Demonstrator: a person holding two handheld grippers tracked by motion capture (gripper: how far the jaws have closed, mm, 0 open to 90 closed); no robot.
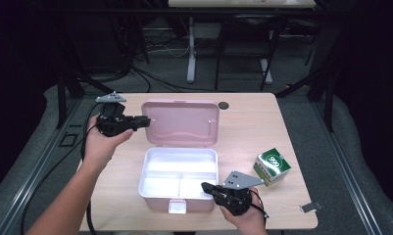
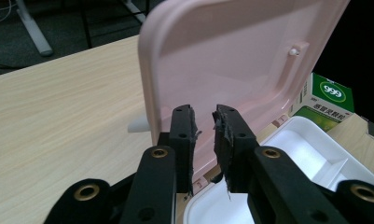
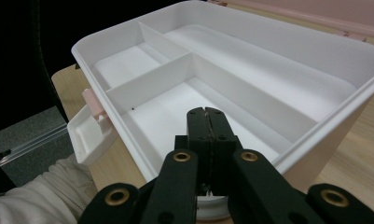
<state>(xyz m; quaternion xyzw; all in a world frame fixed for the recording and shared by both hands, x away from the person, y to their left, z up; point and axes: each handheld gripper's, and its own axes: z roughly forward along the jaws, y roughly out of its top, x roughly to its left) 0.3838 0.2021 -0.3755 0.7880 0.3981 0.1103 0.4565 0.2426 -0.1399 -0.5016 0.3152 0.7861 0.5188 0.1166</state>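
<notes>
The left tongs (image 1: 144, 121) stand slightly apart, a narrow gap between their two black jaws, and grip nothing. They point at the left edge of the raised pale pink plastic lid (image 1: 181, 122) of a box; in the left gripper view the lid's rim (image 2: 149, 84) rises just beyond the jaw tips, and whether a tip touches it is hard to tell. The left hand (image 1: 102, 142) holds this tool above the light wooden tabletop (image 1: 262, 122).

The right tongs (image 1: 204, 186) are closed, jaws pressed flat together with nothing between them. Their tips reach over the near right corner of the open pink box with a white divided tray inside (image 1: 150, 191). In the right gripper view they hover above the tray's near compartment (image 3: 161, 116); contact with the rim below is hidden by the jaws. The white front latch (image 3: 89, 133) sits to their left.

A green and white cardboard carton (image 1: 271, 165) stands just right of the right tongs, its corner behind their grey plate.
</notes>
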